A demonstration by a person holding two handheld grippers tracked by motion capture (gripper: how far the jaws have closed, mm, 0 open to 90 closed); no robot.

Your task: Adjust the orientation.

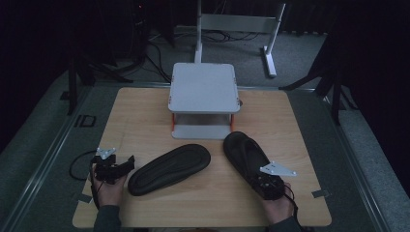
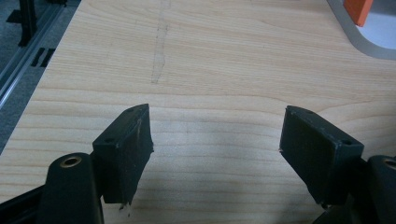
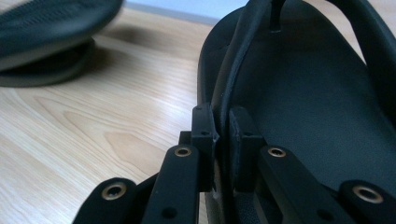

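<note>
Black rubber makes up both flip-flops on the wooden table (image 1: 145,106). The right gripper (image 3: 223,140) is clenched on the strap (image 3: 233,88) of the upright flip-flop (image 1: 244,152), which lies near the table's right front, its toe just in front of the grey stand (image 1: 203,87). In the right gripper view the pads pinch the thin strap from both sides near the sole's edge, probably because the strap is the easiest part to grab for lifting or dragging the shoe. The other flip-flop (image 1: 169,168) lies sole-up between the two hands, slanted; it may need turning over. The left gripper (image 1: 113,166) rests by the table's left front corner with its jaws spread and nothing between them; the left gripper view has bare wood there, so it seems to be waiting its turn.

From above, the right gripper hides the held shoe's heel. The room is dim, so tread and strap details blur, and the stand's lower shelf is partly in shadow.
</note>
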